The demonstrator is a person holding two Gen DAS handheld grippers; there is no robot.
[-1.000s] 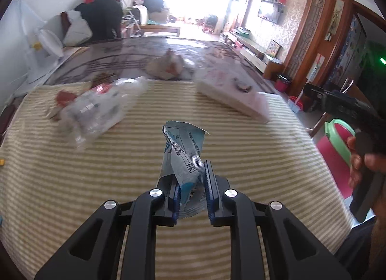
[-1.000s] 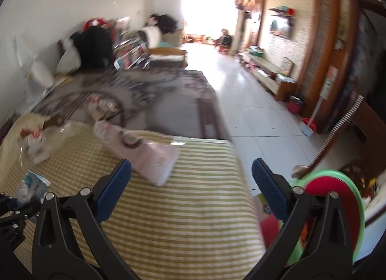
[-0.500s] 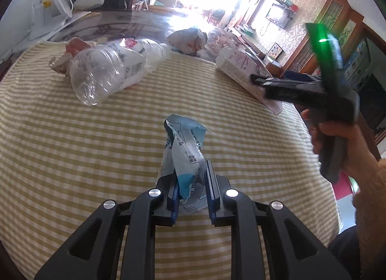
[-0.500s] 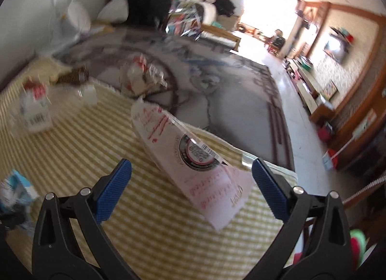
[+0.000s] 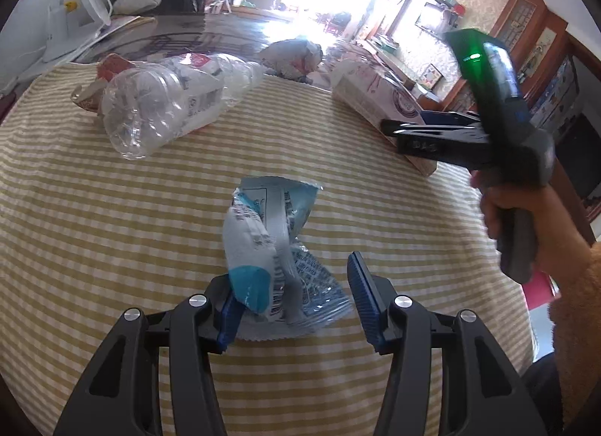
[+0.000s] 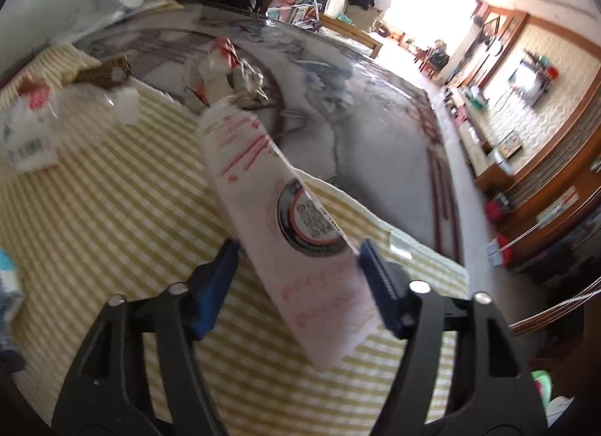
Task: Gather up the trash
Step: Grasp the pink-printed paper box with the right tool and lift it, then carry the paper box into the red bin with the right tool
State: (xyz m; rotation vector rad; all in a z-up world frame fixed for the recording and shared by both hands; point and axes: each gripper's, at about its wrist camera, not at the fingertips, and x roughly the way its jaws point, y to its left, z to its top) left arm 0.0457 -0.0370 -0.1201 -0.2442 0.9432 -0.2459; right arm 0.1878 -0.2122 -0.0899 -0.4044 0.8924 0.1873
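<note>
In the left wrist view, the left gripper [image 5: 291, 300] fills the bottom of the frame with its jaws apart; they have just been opening, and the crumpled blue-and-white wrapper [image 5: 272, 248] sits between them on the striped tablecloth [image 5: 94, 229]. The wrapper leans against the left blue pad, while the right pad stands clear of it, so it is no longer pinched. In the upper left of the frame a crushed clear plastic bottle [image 5: 165, 101] lies on its side, with a small red-and-brown scrap just behind it. Near the top centre, a crumpled bag [image 5: 293, 58] rests on the bare glossy table beyond the cloth. At the right, a hand [image 5: 526, 225] grips the handle of the right gripper [image 5: 398, 127], whose fingers reach to the pink carton [image 5: 360, 94] lying in the upper right. In the right wrist view, the right gripper [image 6: 296, 274] has its jaws on either side of the pink carton [image 6: 293, 218], which runs diagonally from the upper centre to the lower right of the frame. These jaws have just been closing; the right pad touches the carton's edge and the left pad sits against its other side, though blur hides whether they are pressing firmly. The bottle [image 6: 49, 124] appears blurred at the left, and a corner of the wrapper [image 6: 7, 278] shows at the left edge.
</note>
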